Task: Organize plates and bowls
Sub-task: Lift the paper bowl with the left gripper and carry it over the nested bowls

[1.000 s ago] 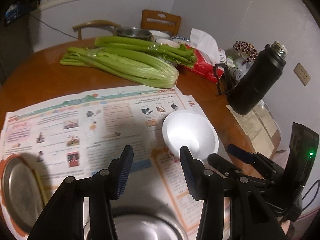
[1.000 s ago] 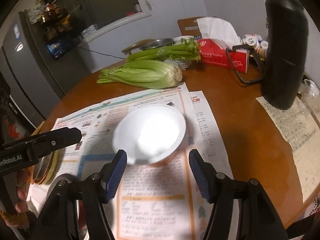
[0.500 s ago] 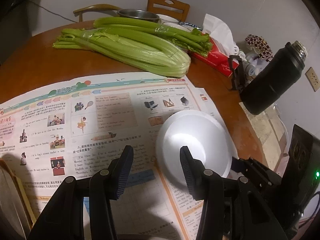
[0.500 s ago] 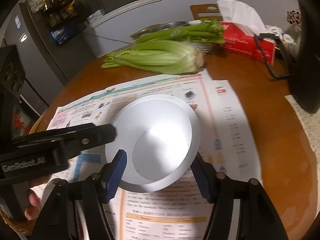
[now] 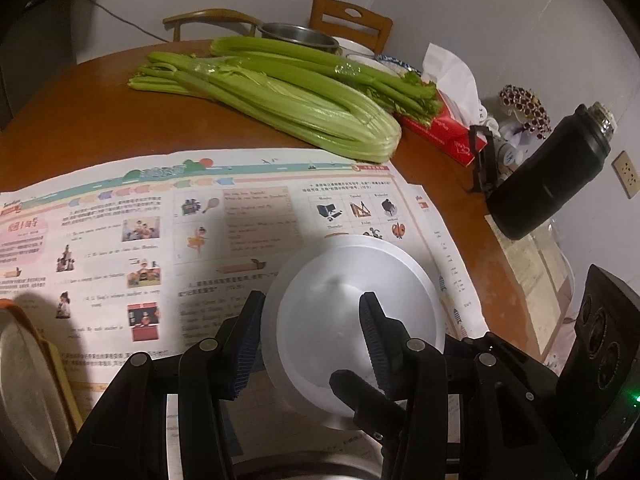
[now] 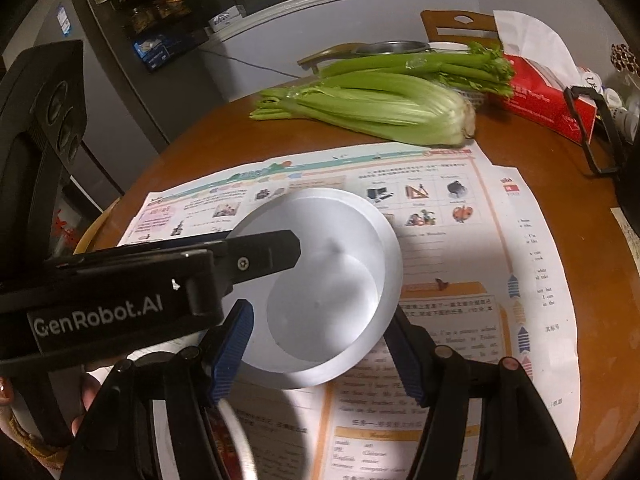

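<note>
A white bowl (image 5: 352,312) (image 6: 328,280) is held tilted above the newspaper. My right gripper (image 6: 320,344) spans it, both pads against its sides. My left gripper (image 5: 310,332) is open, one finger outside the bowl's left wall and the other finger (image 5: 372,328) inside it; that finger (image 6: 264,254) also reaches over the rim in the right wrist view. A metal plate (image 5: 24,392) lies at the left edge. The rim of a steel bowl (image 5: 304,468) shows below my left gripper.
A newspaper (image 5: 168,232) covers the near half of the round wooden table (image 5: 80,120). Celery (image 5: 280,92), a red tissue box (image 5: 444,128), a black flask (image 5: 548,176) and a steel bowl (image 5: 300,36) stand beyond. Chairs are behind.
The white bowl was lifted off the newspaper and carried left and nearer, now tilted. My left gripper has moved onto its rim, one finger inside.
</note>
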A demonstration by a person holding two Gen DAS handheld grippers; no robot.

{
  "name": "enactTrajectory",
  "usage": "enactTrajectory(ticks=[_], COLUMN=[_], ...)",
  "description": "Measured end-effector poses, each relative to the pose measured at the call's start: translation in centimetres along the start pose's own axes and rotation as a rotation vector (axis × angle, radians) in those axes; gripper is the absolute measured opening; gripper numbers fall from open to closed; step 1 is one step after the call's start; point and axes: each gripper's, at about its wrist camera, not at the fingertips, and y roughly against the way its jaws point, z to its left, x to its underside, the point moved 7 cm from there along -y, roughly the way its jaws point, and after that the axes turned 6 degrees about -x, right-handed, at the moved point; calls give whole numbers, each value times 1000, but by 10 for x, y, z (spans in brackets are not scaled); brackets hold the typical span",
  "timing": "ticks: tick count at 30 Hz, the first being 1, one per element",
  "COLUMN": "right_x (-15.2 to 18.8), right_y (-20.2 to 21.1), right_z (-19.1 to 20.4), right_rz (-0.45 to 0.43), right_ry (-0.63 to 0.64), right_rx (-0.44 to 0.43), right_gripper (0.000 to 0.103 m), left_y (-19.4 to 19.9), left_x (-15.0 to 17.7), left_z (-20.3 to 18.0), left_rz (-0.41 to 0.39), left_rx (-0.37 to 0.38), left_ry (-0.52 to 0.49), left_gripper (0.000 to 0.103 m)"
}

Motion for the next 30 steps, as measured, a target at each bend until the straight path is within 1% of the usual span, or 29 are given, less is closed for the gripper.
enactTrajectory(ticks=[14, 30], right_x=[-7, -4], right_y=[23, 59], right_z=[34, 77], right_rz=[-51, -103], right_ry=[55, 123], right_rx=[-9, -27], right_gripper=[66, 66], left_y=[42, 93], left_x=[4, 17], left_z=[10, 23], left_rz=[-71, -141], left_rx=[-3, -20], left_ry=[5, 13], left_gripper=[49, 49])
